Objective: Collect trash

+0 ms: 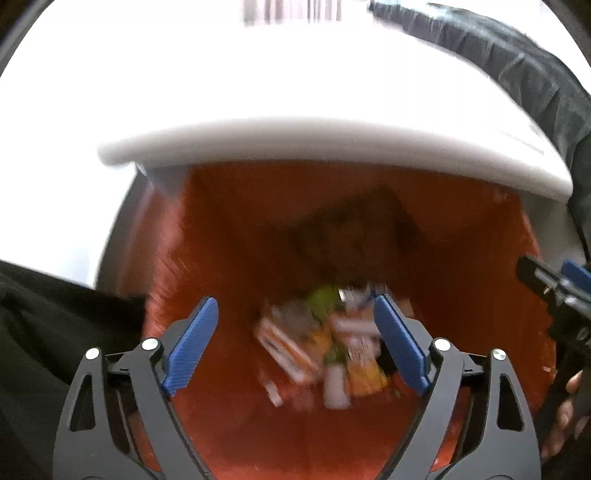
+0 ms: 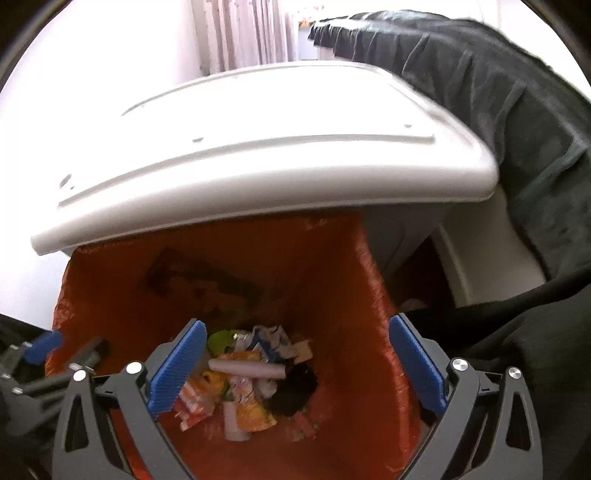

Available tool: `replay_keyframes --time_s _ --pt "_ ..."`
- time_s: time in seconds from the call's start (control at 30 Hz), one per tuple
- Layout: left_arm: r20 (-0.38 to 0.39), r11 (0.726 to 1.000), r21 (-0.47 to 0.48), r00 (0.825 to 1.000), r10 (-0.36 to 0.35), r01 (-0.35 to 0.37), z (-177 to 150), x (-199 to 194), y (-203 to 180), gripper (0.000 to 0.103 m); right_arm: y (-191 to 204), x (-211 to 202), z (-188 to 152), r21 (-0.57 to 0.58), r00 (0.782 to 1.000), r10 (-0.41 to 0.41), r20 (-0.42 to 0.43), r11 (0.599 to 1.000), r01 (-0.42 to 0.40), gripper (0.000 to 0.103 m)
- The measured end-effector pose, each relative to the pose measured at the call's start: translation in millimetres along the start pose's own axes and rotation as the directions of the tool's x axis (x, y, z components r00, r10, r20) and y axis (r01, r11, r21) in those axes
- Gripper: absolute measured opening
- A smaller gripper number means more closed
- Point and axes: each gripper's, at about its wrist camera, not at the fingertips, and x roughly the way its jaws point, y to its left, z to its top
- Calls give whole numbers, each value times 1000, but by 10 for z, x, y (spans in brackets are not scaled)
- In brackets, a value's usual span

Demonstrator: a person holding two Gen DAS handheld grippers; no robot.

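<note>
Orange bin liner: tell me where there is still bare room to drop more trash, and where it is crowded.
Bare orange liner shows along the far wall under the raised white lid and down the right wall beside the right tool. The liner floor just in front of the trash pile is bare too. The bottom centre is crowded with wrappers. The left tool hangs open over that pile.

A dark grey cloth [image 2: 498, 92] is seen draped over a piece of furniture behind and to the right of the bin, its folds hanging down. Pale curtains [image 2: 243, 33] are seen hanging against the bright background. A white panel [image 2: 491, 251] is partly shown beneath the cloth's lower edge.
</note>
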Motion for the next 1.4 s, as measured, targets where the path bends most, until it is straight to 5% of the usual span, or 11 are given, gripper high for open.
replay_keyframes --time_s 0.17,0.5,1.4 --pt "154 1000 11 988 6 -7 130 -283 -4 91 44 -38 -4 -31 999 -34 38 999 35 97" --pt "210 1000 3 977 -31 31 201 -469 76 91 71 -157 13 -40 993 -54 109 997 59 98" --pt "166 997 19 983 -76 74 214 -467 80 91 174 -246 18 -69 986 -56 158 995 68 98"
